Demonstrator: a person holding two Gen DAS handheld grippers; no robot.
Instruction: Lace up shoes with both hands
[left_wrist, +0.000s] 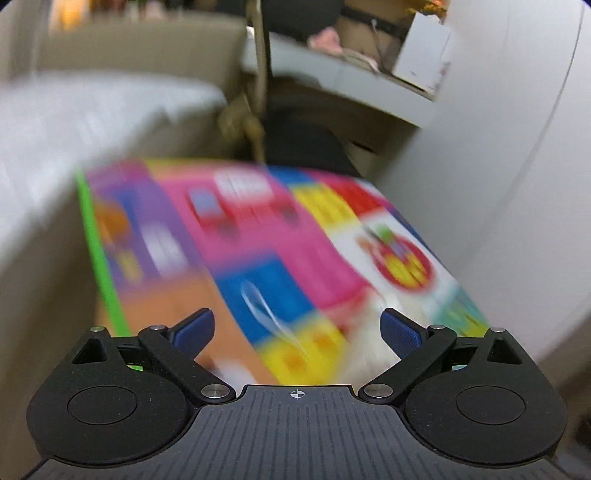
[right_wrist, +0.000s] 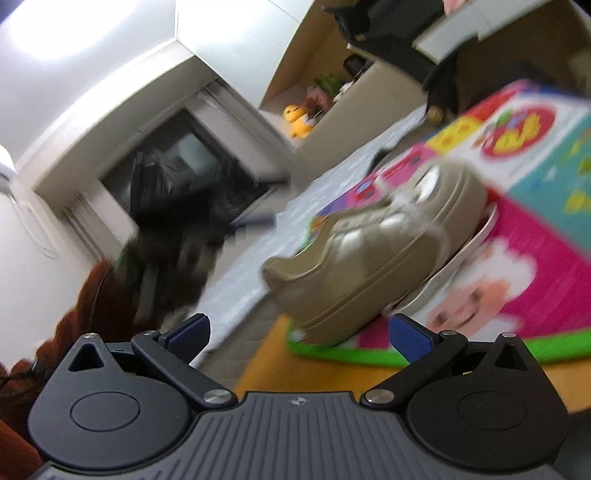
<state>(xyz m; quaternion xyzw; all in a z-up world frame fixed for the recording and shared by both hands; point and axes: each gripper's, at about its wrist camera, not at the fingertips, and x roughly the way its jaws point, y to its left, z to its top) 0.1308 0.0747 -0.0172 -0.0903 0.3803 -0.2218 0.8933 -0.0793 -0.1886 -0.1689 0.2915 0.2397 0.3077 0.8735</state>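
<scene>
shoe (right_wrist: 373, 251) blocks R front, L front clear

Black ribbed gripper bodies, blue fingers (left_wrist: 195, 330), silver screws

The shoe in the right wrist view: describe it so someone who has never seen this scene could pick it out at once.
Find the bright play mat printed with pink, yellow and teal panels. The shoe lies tipped on it, just beyond the open right gripper. It is the only dull khaki thing there, with a ridged sole edge and pale laces.
</scene>
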